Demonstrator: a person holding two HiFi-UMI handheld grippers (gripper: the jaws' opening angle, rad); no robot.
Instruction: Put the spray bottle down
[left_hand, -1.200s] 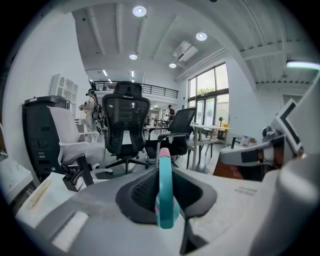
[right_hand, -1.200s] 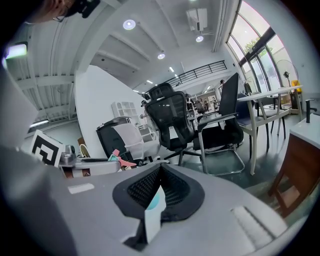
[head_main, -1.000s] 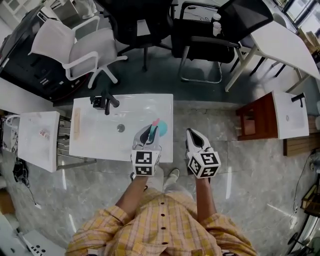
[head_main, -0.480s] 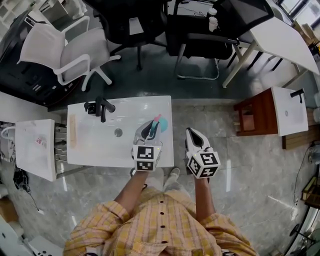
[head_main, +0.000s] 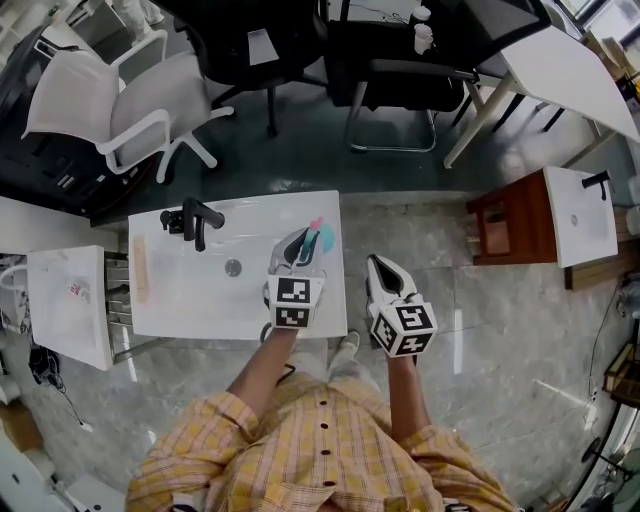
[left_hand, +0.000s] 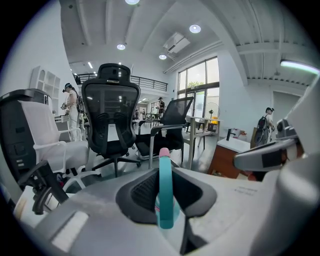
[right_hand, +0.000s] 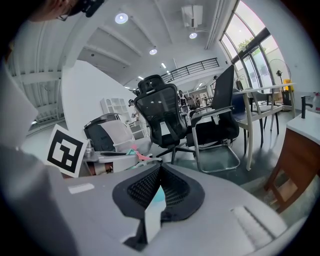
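Head view: a grey marbled floor (head_main: 470, 330) fills most of the scene, and a person in a yellow checked shirt (head_main: 320, 450) stands at its lower edge. Before them is a white sink unit (head_main: 190, 300), with a white office chair (head_main: 130, 95) and a black chair (head_main: 395, 60) beyond it. The left gripper (head_main: 303, 243) reaches over the right part of the sink top, near its far edge, and its jaws are clamped on the teal spray bottle (head_main: 322, 238). In the left gripper view the bottle stands upright between the pads, pink cap on top. Whether its base touches the sink top cannot be told. The right gripper (head_main: 378, 270) hangs just beside the sink's right edge, over the floor, its jaws together and empty. A black faucet (head_main: 197, 218) stands at the sink's far left, the drain (head_main: 232, 267) near the middle.
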